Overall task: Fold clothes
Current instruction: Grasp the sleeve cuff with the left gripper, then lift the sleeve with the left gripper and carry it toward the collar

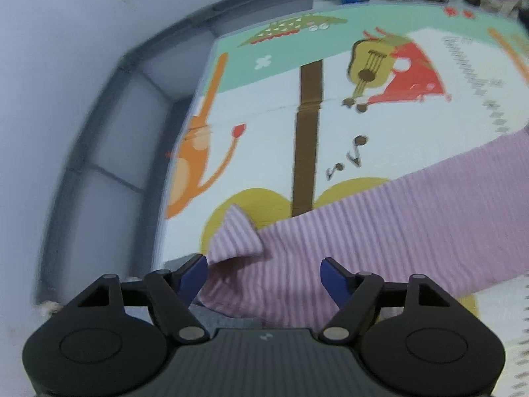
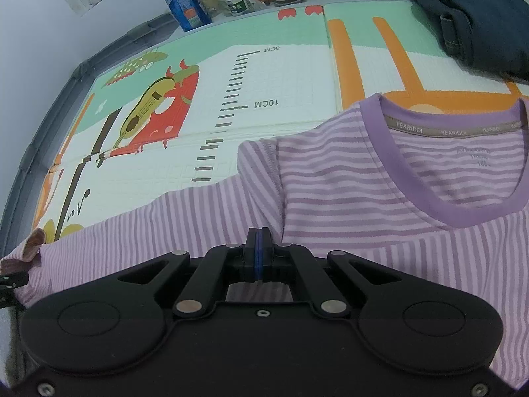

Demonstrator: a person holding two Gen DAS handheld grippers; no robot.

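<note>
Hanging wide open over the sleeve (image 1: 380,218) end, whose cuff (image 1: 236,236) is flipped up just ahead of it, the left gripper (image 1: 263,274) may trap that curl, while the right gripper (image 2: 259,248), jaws together, rests against the shirt (image 2: 380,198).

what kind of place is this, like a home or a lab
Most likely a home: a children's cartoon play mat covers the surface, jars and a drink carton stand along its far edge, and a striped purple shirt lies on it for folding.
</note>
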